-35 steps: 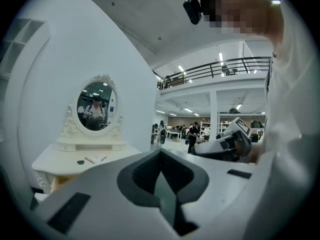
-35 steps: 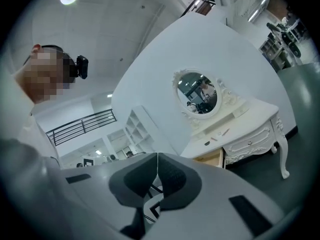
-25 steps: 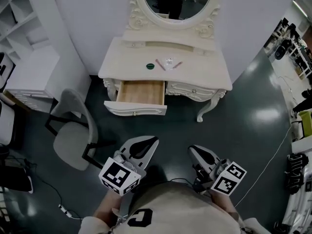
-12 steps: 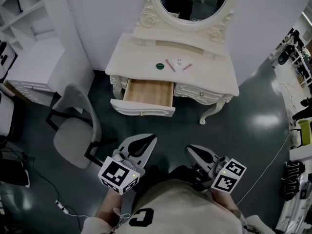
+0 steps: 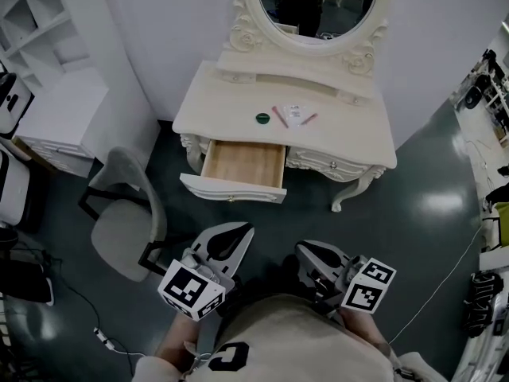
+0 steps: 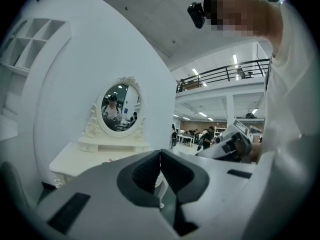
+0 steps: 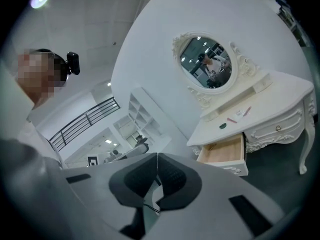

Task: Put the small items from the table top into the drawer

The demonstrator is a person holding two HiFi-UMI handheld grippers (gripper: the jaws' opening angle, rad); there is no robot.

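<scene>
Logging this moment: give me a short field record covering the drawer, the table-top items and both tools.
storage: drawer open, wooden bottom bare
surface: table top holds green round item, pale packet, two pink sticks
left tool: shut, empty, near the person's body, apart from the table
right tool: shut, empty, likewise held back
nearby: grey chair left of the table
progress: no item in the drawer yet

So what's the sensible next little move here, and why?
Probably step closer to the dressing table and bring both grippers forward. The left gripper and right gripper are shut and empty, well short of the table. The green disc, pink sticks and small packet lie on its top, and the drawer already stands open.
</scene>
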